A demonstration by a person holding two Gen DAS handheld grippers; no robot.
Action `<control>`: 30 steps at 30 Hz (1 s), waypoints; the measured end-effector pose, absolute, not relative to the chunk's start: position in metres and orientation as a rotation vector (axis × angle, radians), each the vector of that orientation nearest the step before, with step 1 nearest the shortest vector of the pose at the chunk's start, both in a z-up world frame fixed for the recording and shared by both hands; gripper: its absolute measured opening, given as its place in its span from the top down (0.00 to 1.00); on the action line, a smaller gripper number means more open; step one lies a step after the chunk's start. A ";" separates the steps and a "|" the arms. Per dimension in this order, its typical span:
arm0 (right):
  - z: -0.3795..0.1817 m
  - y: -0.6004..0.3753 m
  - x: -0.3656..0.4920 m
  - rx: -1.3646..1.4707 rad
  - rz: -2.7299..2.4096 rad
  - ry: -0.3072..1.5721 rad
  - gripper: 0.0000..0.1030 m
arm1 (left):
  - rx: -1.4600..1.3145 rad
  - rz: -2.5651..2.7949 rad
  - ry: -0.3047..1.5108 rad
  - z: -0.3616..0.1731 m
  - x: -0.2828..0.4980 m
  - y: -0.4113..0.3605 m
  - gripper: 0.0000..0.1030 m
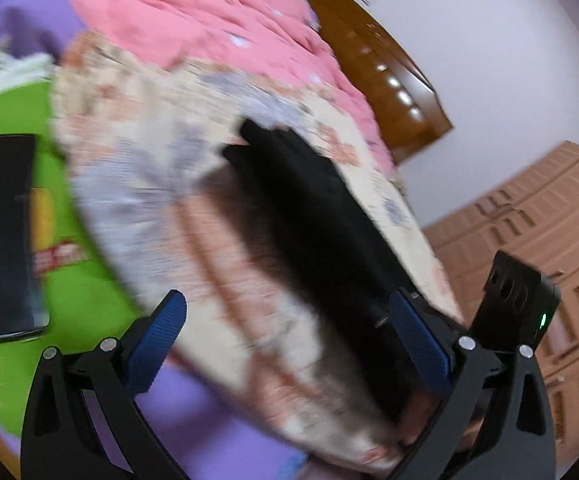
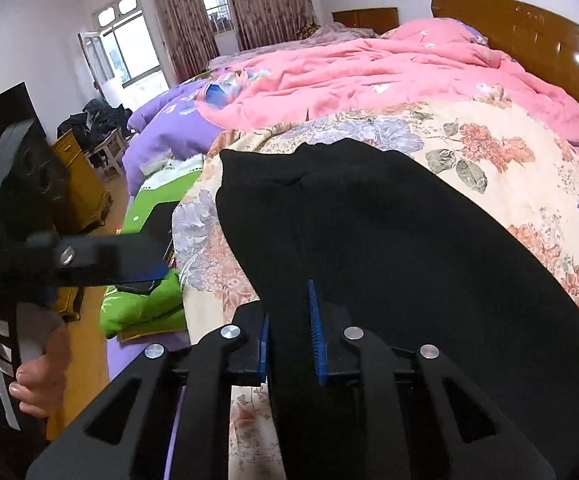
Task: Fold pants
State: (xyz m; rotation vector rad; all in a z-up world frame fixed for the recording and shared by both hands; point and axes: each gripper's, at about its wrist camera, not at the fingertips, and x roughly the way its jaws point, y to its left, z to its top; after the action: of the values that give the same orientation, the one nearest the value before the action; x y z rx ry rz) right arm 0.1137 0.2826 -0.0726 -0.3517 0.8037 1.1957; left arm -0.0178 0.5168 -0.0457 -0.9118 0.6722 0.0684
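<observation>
Black pants (image 2: 389, 232) lie on a floral cream quilt (image 2: 489, 148) on the bed. My right gripper (image 2: 291, 320) is shut on the near edge of the pants, with cloth pinched between its blue pads. In the blurred left wrist view the pants (image 1: 313, 208) show as a long dark strip. My left gripper (image 1: 289, 320) is open above the quilt (image 1: 149, 128), its right finger (image 1: 417, 332) beside the pants' edge, holding nothing. The left gripper also shows at the left of the right wrist view (image 2: 101, 256), held by a hand.
A pink duvet (image 2: 369, 68) covers the far bed, with a wooden headboard (image 2: 529, 36) to the right. A green folded item (image 1: 81, 280) and a black flat object (image 1: 5, 236) lie on the purple sheet (image 1: 193, 412). A wooden wardrobe (image 1: 549, 240) stands beyond.
</observation>
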 end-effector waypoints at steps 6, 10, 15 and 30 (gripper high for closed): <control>-0.060 0.271 0.115 -0.301 1.192 0.751 0.83 | -1.052 -0.061 0.673 -0.055 0.037 0.520 0.03; -0.051 0.263 0.117 -0.279 1.189 0.730 0.83 | -1.127 -0.105 0.625 -0.058 0.059 0.529 0.15; -0.049 0.260 0.115 -0.283 1.191 0.722 0.83 | -1.192 -0.146 0.685 -0.074 0.096 0.534 0.21; -0.055 0.126 0.143 -0.487 0.750 0.848 0.05 | -1.104 -0.092 0.658 -0.089 0.098 0.530 0.84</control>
State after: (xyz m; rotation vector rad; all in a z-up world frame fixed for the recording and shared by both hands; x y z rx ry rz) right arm 0.1432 0.1258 -0.0546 -0.4873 0.8479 0.7499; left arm 0.0976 0.5296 -0.0891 -1.1044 0.6581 -0.0916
